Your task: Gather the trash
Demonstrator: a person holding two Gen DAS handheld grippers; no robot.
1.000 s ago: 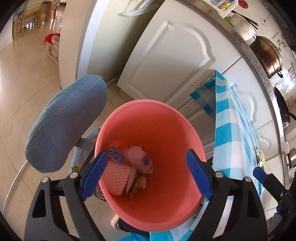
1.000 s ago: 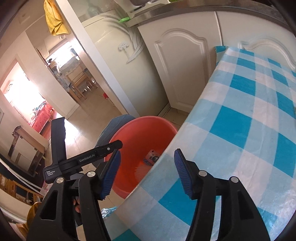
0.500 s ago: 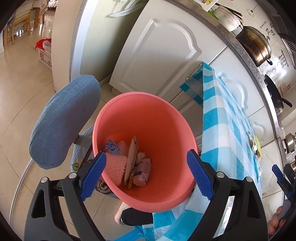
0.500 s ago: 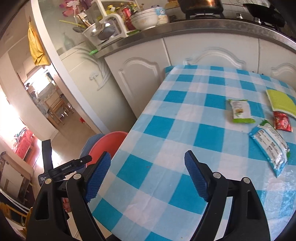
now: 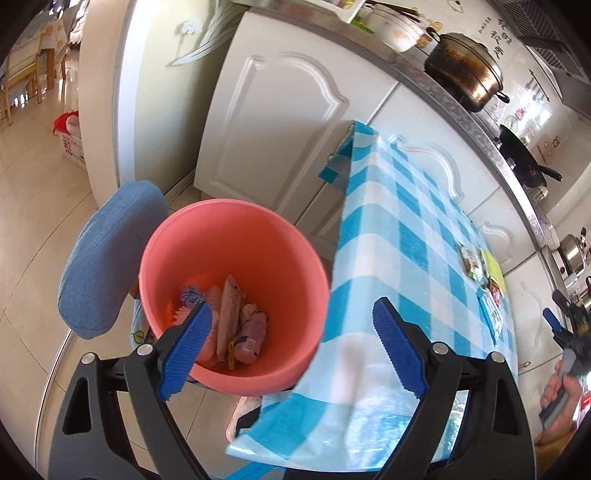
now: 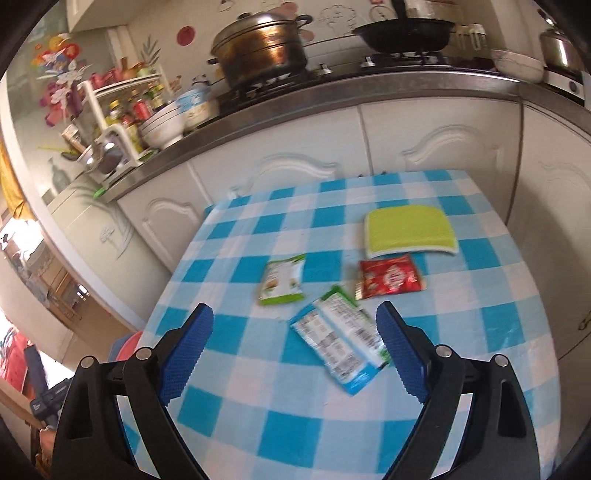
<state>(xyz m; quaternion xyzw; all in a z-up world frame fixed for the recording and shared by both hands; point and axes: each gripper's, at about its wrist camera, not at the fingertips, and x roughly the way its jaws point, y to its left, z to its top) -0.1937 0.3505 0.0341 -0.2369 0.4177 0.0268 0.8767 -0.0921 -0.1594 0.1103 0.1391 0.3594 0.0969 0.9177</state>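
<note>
Both tongs apart, empty. Right tongs [image 6: 293, 341] hover over the white-green wrapper [image 6: 340, 339] on the bench [image 6: 229, 398]; green packet [image 6: 282, 279] at 11 o'clock. Likely light, floppy, slippery: pinch an edge. Bucket [image 5: 236, 236] under left tongs [image 5: 291, 349].

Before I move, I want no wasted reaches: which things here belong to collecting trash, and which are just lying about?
For the job:
round pink plastic bin, already holding wrappers
green snack packet
red sachet
white and blue printed wrapper
open right gripper
open left gripper

Probably just lying about:
yellow-green sponge pad
lidded metal pot
black frying pan
</note>
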